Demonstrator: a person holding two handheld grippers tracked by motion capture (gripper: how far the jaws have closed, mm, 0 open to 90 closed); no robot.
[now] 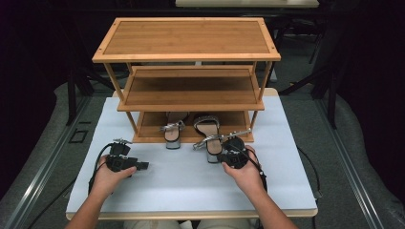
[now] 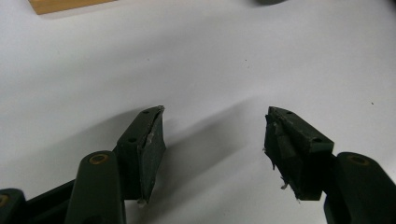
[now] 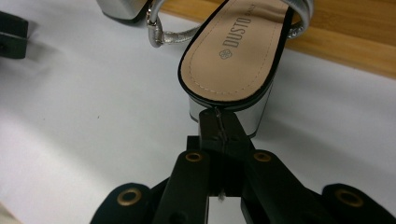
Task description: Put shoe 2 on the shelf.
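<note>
Two silver block-heel sandals lie on the bottom shelf of a wooden shoe rack point(image 1: 186, 36), with their heels sticking out over the white table. My right gripper point(image 1: 227, 150) is shut, and its tips point(image 3: 219, 116) rest against the mirrored heel of the right sandal point(image 3: 233, 51) point(image 1: 210, 136), with nothing between the jaws. The left sandal point(image 1: 173, 131) lies beside it, and its heel point(image 3: 123, 9) is at the top of the right gripper view. My left gripper point(image 1: 141, 165) point(image 2: 215, 109) hangs open and empty just above the bare tabletop, to the left of the shoes.
The rack has three shelves; the top and middle ones point(image 1: 191, 90) hold nothing. Its bottom board point(image 3: 355, 46) runs behind the sandal, and one corner of it point(image 2: 60, 4) shows in the left gripper view. The white table point(image 1: 191, 186) reaches toward the person.
</note>
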